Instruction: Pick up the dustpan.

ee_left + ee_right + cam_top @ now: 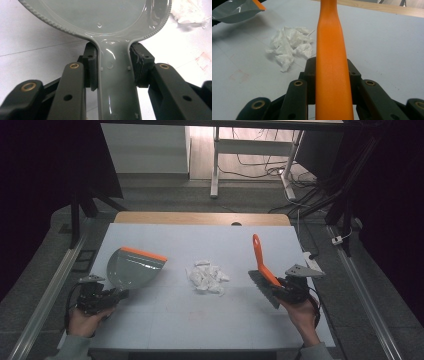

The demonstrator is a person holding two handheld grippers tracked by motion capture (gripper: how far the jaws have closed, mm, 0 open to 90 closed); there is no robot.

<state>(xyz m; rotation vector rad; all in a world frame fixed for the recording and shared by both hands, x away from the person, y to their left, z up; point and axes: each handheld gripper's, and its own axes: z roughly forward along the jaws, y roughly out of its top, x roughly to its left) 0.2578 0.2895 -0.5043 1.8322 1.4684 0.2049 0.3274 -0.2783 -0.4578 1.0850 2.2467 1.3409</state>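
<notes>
The heap of crumpled white paper scraps [206, 278] lies in the middle of the table [165, 320], between the two tools, so it can be swept from one side into a catcher on the other. The grey dustpan [131, 267] sits to its left with the orange lip turned toward the heap, the left tongs [120, 293] clamped on its handle to brace it. To the right, the right tongs [281, 287] are closed on the orange-handled brush [263, 271], bristles near the table, seemingly ready to push the scraps leftward.
</notes>
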